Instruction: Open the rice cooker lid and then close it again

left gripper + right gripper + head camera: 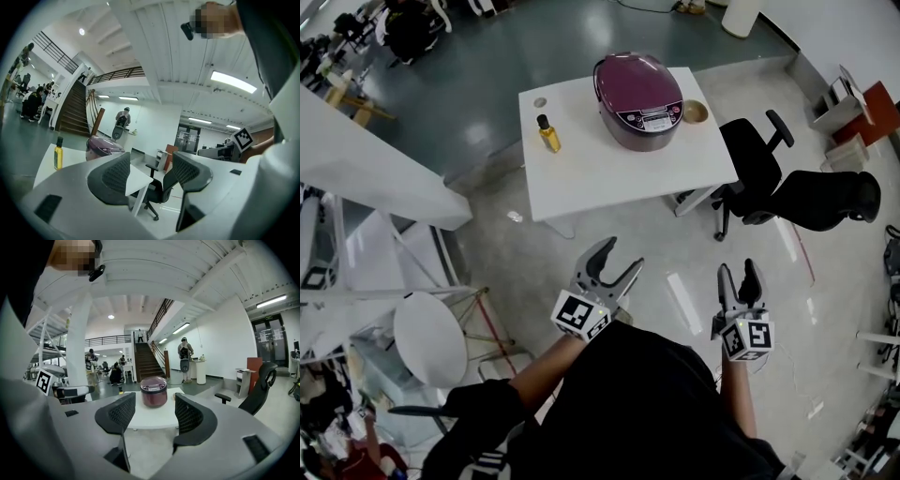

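Black-padded jaws on my left gripper [619, 255] and right gripper [739, 271] both stand spread with nothing between them, held low over bare floor in front of me. Ahead, well apart from both, the white table [581, 183] carries the rice cooker [639, 98] towards its far right corner. The right gripper view frames it dead centre between the jaws, while the left gripper view has it off to the left, so I judge the right better lined up. It's plum-coloured, rounded, lid down, with the control panel facing me and an oil bottle [548, 133] to its left
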A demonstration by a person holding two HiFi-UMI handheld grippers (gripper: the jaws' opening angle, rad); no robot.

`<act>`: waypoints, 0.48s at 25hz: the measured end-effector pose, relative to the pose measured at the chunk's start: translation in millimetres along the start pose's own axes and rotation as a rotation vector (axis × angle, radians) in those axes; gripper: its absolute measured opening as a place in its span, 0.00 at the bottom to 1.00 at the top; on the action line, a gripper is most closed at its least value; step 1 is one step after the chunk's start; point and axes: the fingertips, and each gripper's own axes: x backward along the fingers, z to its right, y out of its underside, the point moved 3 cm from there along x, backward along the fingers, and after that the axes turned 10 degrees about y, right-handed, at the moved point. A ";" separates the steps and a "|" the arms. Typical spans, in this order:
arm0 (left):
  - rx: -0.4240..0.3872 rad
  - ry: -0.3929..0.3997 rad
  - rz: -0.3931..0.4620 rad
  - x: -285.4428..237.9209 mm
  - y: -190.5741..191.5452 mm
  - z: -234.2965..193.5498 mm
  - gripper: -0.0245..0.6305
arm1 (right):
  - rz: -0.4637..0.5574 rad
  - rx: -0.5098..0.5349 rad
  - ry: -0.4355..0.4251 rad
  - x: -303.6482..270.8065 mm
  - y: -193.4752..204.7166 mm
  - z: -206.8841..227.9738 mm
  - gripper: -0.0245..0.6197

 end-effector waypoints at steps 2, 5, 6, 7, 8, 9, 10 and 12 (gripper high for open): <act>-0.001 0.002 -0.005 -1.5 1.0 -10.0 0.43 | 0.001 0.000 -0.002 -10.5 -1.4 -4.2 0.40; 0.002 -0.015 -0.002 -1.3 -1.2 -18.1 0.43 | -0.016 0.008 -0.015 -20.6 -2.1 -9.0 0.40; 0.004 -0.025 -0.001 -0.7 -1.8 -20.0 0.43 | -0.023 0.009 -0.022 -23.7 -1.6 -10.3 0.40; 0.009 -0.035 -0.002 0.1 -2.1 -22.3 0.43 | -0.028 0.008 -0.028 -26.9 -1.0 -11.9 0.40; 0.019 -0.046 -0.005 1.0 -2.0 -24.5 0.43 | -0.030 0.006 -0.034 -29.8 -0.6 -13.6 0.40; 0.028 -0.054 -0.008 1.9 -1.5 -26.2 0.43 | -0.029 0.005 -0.040 -32.4 -0.3 -15.5 0.40; 0.030 -0.059 -0.010 2.5 -1.0 -27.4 0.43 | -0.027 0.005 -0.047 -34.9 0.0 -17.2 0.40; 0.018 -0.066 -0.004 2.3 0.1 -29.7 0.43 | -0.030 0.004 -0.067 -41.4 0.9 -20.3 0.40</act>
